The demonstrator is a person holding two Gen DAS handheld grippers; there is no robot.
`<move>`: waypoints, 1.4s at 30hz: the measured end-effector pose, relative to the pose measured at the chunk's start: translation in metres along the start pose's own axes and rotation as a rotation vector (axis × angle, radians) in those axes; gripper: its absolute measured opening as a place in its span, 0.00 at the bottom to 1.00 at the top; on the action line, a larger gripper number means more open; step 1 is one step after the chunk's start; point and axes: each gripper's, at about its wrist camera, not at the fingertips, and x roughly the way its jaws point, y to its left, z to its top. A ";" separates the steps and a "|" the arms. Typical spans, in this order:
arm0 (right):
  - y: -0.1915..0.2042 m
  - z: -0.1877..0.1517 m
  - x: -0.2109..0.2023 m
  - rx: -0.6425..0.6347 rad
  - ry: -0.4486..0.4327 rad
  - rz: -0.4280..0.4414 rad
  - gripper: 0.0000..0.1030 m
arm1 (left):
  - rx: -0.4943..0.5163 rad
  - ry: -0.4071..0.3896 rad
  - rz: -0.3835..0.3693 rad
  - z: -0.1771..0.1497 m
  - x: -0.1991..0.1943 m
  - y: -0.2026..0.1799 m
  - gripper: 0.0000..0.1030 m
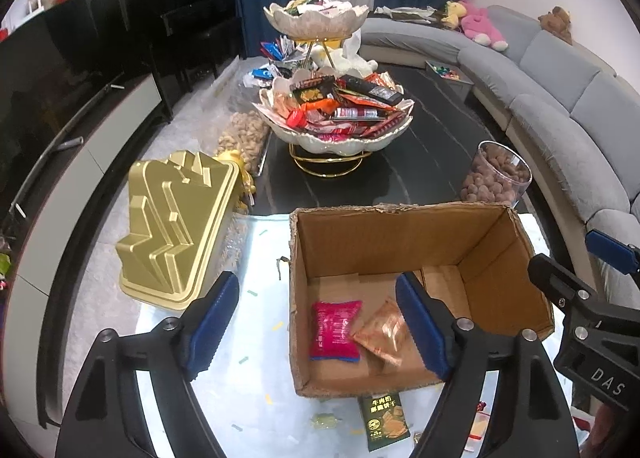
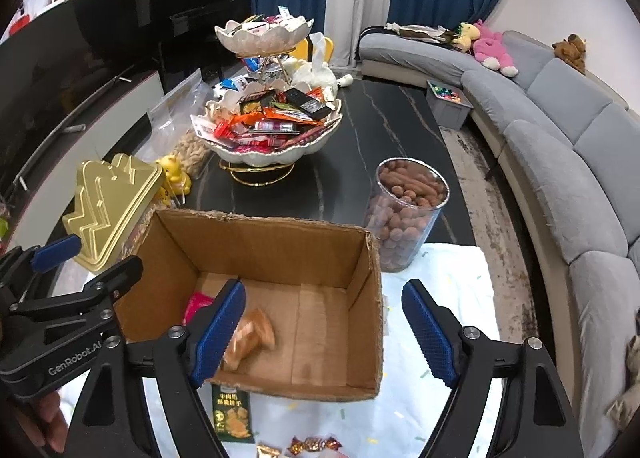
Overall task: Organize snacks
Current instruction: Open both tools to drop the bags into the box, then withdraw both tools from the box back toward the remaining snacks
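Note:
An open cardboard box [image 1: 400,242] [image 2: 260,250] stands on a white cloth at the near end of the dark table. On its floor lie a red packet [image 1: 334,330] [image 2: 198,304] and an orange packet [image 1: 382,336] [image 2: 250,338], which looks blurred in the right wrist view. My left gripper [image 1: 316,278] hangs open over the box's left part, nothing between its blue pads. My right gripper [image 2: 324,286] is open over the box's right side, also holding nothing. A green biscuit packet [image 1: 384,420] [image 2: 232,414] lies on the cloth just in front of the box.
A two-tier shell-shaped stand [image 1: 332,114] heaped with snacks is at mid-table. A gold tin [image 1: 176,226] sits left of the box, a clear jar of brown snacks [image 2: 404,210] to its right. Wrapped candies [image 2: 316,446] lie near the front edge. A grey sofa [image 2: 560,146] curves along the right.

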 end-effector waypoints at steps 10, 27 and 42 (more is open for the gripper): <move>-0.006 -0.006 -0.028 0.012 -0.029 -0.008 0.79 | -0.005 -0.029 -0.005 -0.006 -0.030 -0.002 0.78; -0.021 -0.037 -0.070 0.041 -0.063 -0.027 0.79 | 0.016 -0.071 -0.017 -0.031 -0.074 -0.017 0.78; -0.021 -0.076 -0.090 0.043 -0.070 -0.043 0.79 | 0.020 -0.077 -0.007 -0.070 -0.091 -0.020 0.78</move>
